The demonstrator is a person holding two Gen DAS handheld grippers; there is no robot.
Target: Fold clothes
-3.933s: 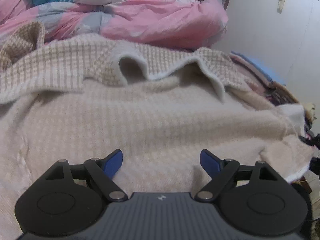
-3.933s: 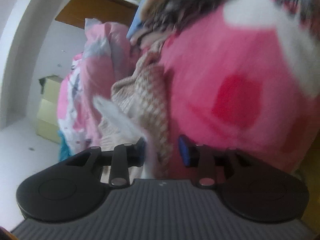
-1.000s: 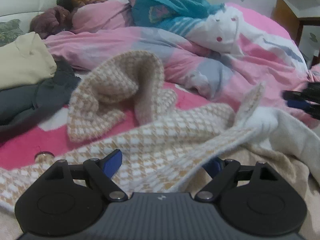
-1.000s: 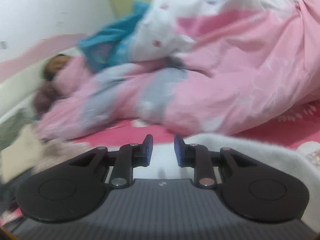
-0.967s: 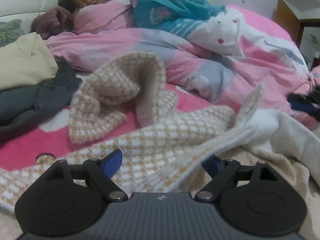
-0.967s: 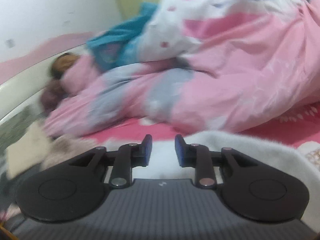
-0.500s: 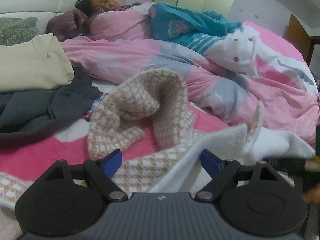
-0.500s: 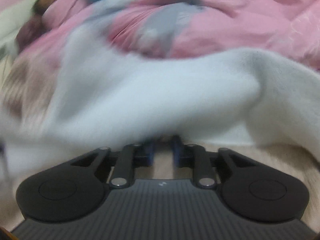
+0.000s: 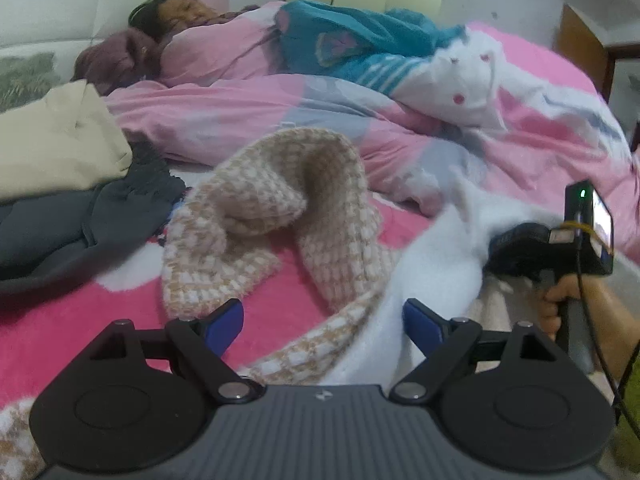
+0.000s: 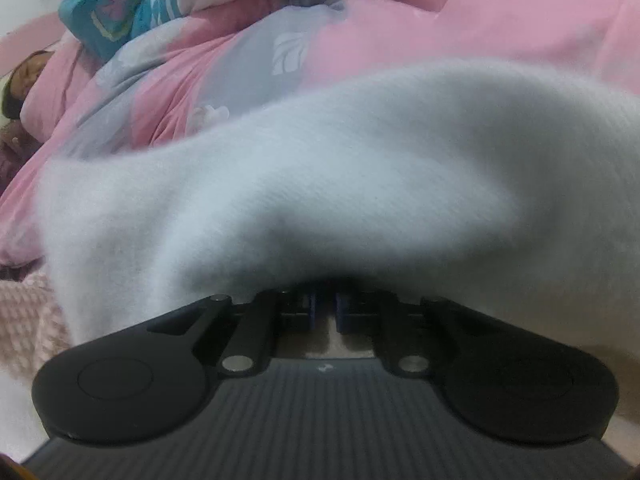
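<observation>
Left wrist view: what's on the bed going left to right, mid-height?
Cream folded garment → dark grey garment → beige checked sweater → its white fleecy lining → right tool, shut on that lining, with the hand holding it.

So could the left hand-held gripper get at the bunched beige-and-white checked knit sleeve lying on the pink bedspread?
Probably yes. The left hand-held gripper is open and empty, and the checked knit sleeve lies just ahead on the pink bedspread with nothing between them.
</observation>
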